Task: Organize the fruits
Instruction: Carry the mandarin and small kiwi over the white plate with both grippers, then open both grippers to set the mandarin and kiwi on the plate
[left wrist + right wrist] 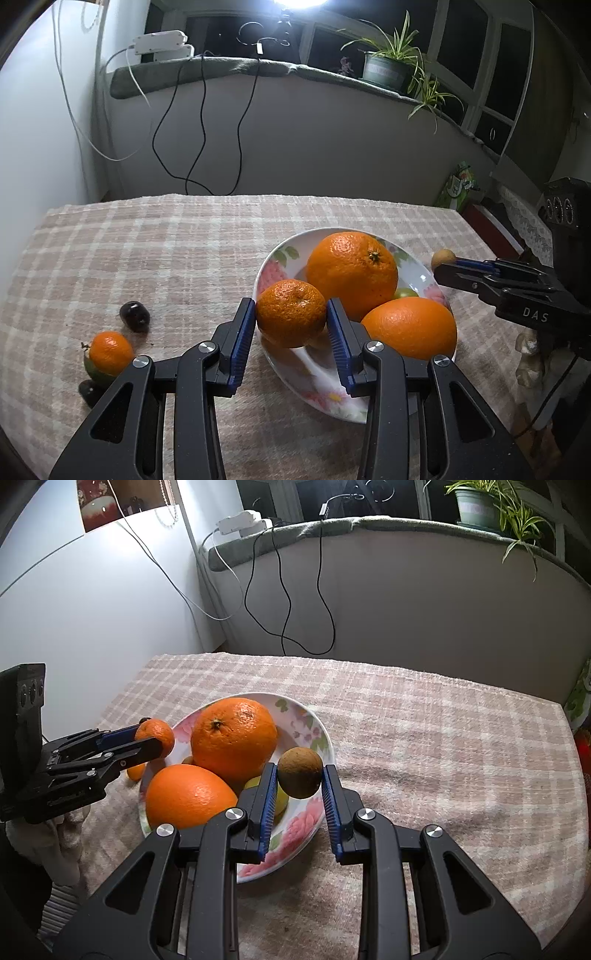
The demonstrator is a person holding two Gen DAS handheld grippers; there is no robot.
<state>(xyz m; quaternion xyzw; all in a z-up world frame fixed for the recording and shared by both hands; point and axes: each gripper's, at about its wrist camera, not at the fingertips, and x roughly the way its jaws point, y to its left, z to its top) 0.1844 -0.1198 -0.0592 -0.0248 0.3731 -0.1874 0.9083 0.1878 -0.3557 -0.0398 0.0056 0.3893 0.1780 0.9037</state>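
Two large oranges [352, 273] sit on the flowered plate [273, 258] at centre frame. Left gripper [291, 325] clamps a mandarin [291, 314] over the plate's near rim; right gripper [299, 775], marked "DAS", pinches a brown fruit [300, 772]. One mandarin [110, 352] and a dark fruit [135, 315] lie lower left on the table [166, 251].

The left gripper [291, 319] was closed on a mandarin [291, 313], its blue pads pressed at 3 and 9 o'clock; the right gripper [299, 778] clamped a small brown fruit [300, 772] likewise, reaching in from 3 o'clock in the left view
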